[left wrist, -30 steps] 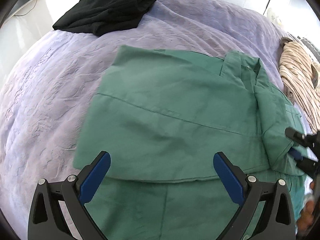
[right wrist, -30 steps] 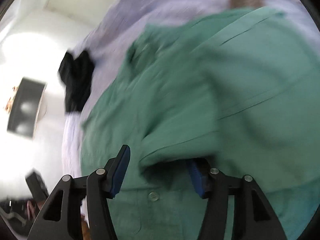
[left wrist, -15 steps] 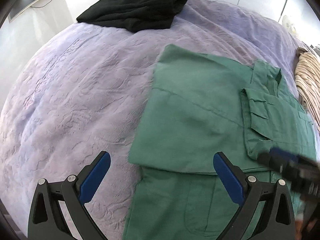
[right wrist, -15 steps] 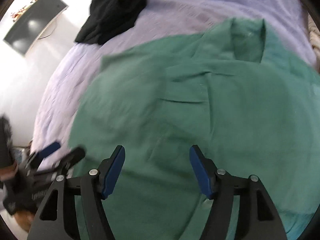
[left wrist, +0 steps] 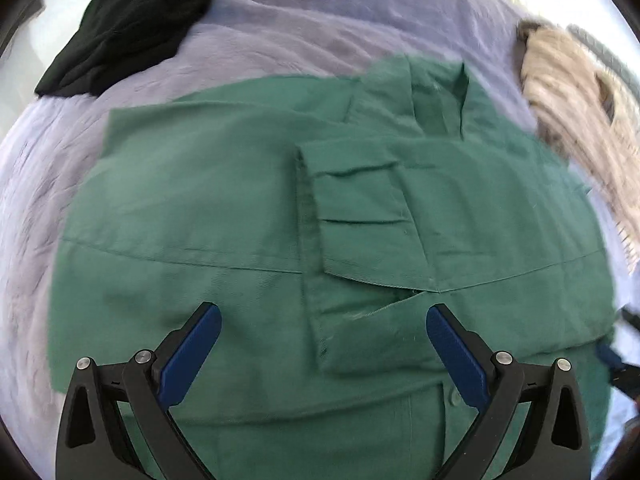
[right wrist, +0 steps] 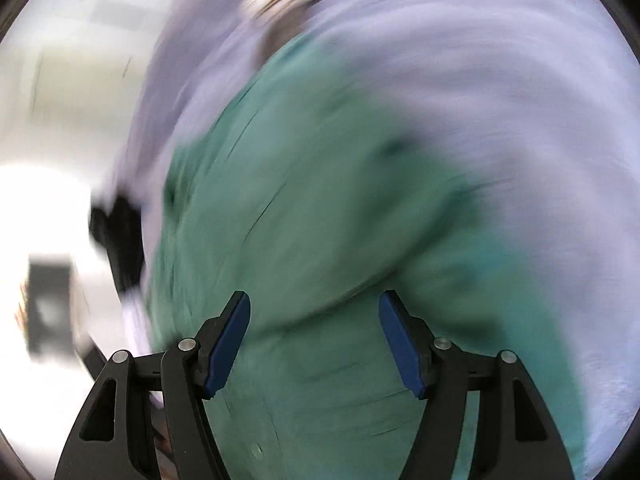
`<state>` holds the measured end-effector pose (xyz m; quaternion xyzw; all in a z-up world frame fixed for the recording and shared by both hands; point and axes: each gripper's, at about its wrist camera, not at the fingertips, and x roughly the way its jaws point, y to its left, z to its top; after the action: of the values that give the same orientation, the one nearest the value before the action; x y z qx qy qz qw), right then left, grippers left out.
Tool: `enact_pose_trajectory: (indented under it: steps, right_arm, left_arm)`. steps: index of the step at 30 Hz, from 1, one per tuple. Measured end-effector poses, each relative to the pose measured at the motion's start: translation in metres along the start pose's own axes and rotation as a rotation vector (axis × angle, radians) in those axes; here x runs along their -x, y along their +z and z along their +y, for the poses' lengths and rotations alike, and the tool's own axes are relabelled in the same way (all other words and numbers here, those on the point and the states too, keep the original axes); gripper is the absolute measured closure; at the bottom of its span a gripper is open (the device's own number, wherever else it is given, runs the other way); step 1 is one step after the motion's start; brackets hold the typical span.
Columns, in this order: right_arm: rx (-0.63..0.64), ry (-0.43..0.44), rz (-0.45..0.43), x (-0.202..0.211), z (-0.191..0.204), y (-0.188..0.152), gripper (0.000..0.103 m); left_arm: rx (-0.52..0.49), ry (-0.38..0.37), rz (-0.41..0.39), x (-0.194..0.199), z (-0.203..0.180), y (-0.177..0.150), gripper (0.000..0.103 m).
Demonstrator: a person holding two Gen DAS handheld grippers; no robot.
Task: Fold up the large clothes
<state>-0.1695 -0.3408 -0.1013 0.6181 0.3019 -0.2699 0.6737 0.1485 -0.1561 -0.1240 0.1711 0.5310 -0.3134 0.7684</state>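
A green shirt (left wrist: 224,208) lies flat on the lilac bedspread (left wrist: 304,36), both sleeves folded in over its body and the collar (left wrist: 434,92) at the far end. My left gripper (left wrist: 323,322) hovers open above the shirt's near middle, nothing between its blue pads. The right wrist view is blurred by motion: the green shirt (right wrist: 304,216) fills it, and my right gripper (right wrist: 315,310) stands open over the cloth with nothing between its pads. At the left wrist view's right edge, a dark blurred piece of the right gripper (left wrist: 620,364) shows beside the shirt.
A black garment (left wrist: 132,24) lies bunched at the bed's far left. A beige striped garment (left wrist: 580,120) lies at the far right. In the right wrist view, a pale floor and a dark box-like object (right wrist: 50,304) show at the left, beyond the bed's edge.
The right gripper let go of the folded sleeve, opened and swung away fast to the shirt's right side. The left gripper swung left off the shirt, then back over its middle.
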Motion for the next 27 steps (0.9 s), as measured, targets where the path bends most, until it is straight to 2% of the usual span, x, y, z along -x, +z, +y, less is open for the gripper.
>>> enact_pose_trajectory:
  steps: [3,4,5,6,9,11,13,16,21,22,23,27]
  right_arm:
    - [-0.221,0.112,-0.063,0.013,-0.046,0.021,0.033]
    - [-0.261,0.137,-0.073,0.015,-0.055,0.025,0.047]
    - [-0.296,0.155,-0.083,0.019,-0.063,0.028,0.095]
    - [-0.324,0.161,-0.081,0.019,-0.068,0.03,0.099]
    - [-0.275,0.147,-0.112,0.028,-0.056,0.029,0.1]
    - [-0.201,0.052,-0.135,0.036,-0.051,0.027,0.1]
    - [-0.196,0.003,-0.109,0.026,-0.06,0.023,0.1]
    - [-0.213,0.001,-0.087,0.018,-0.079,0.016,0.101]
    - [-0.176,-0.069,-0.065,0.032,-0.07,0.013,0.101]
    - [-0.151,-0.1,-0.061,0.033,-0.064,0.012,0.1]
    - [-0.126,-0.117,-0.062,0.035,-0.057,0.012,0.094]
    - [0.077,-0.134,-0.084,0.048,-0.019,0.003,0.093]
  left_arm:
    - [-0.004,0.041,-0.001,-0.01,-0.006,0.001,0.0]
    - [-0.006,0.047,-0.001,-0.01,-0.007,0.002,0.0]
    - [-0.006,0.054,0.001,-0.011,-0.008,0.003,0.0]
    - [-0.006,0.057,0.003,-0.011,-0.009,0.003,0.0]
    - [-0.021,0.067,0.004,-0.012,-0.011,0.003,0.0]
    - [-0.032,0.073,-0.002,-0.013,-0.013,0.002,0.0]
    - [-0.039,0.08,-0.007,-0.014,-0.014,0.001,0.0]
    - [-0.044,0.08,-0.01,-0.015,-0.013,0.002,0.0]
    - [-0.026,0.081,-0.019,0.004,0.004,0.001,0.0]
    - [-0.02,0.08,-0.024,0.008,0.007,0.001,0.0]
    - [-0.015,0.078,-0.03,0.013,0.012,0.0,0.0]
    - [-0.039,0.06,-0.05,0.027,0.016,-0.002,0.0]
